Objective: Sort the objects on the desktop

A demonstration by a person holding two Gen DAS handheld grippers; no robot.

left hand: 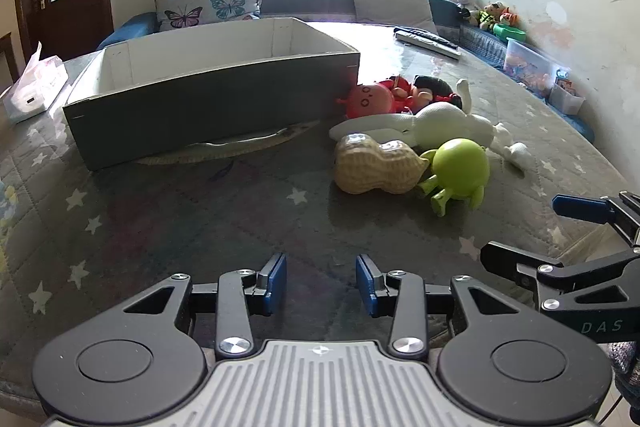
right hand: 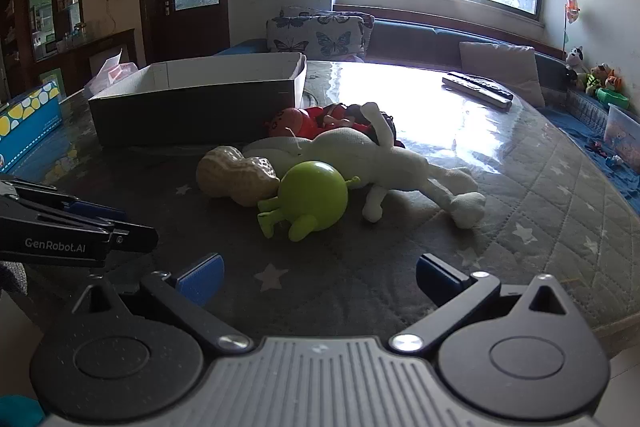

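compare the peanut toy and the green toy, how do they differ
The peanut toy is tan with a ridged, textured shell; the green toy is lime and smooth. The peanut is a long two-lobed shape lying on its side; the green one is a round ball with small limbs sticking out. The peanut lies nearer the box; the green toy lies nearer the right gripper. Both rest on the table, touching, outside the box.

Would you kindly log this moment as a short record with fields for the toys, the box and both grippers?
box: grey box, white inside, nothing seen in it
toys: peanut toy, green ball figure, white plush rabbit, red plush toy, clustered right of box
left gripper: open, holding nothing, short of toys
right gripper: open wide, holding nothing, facing green ball figure
surface: star-patterned grey table cover
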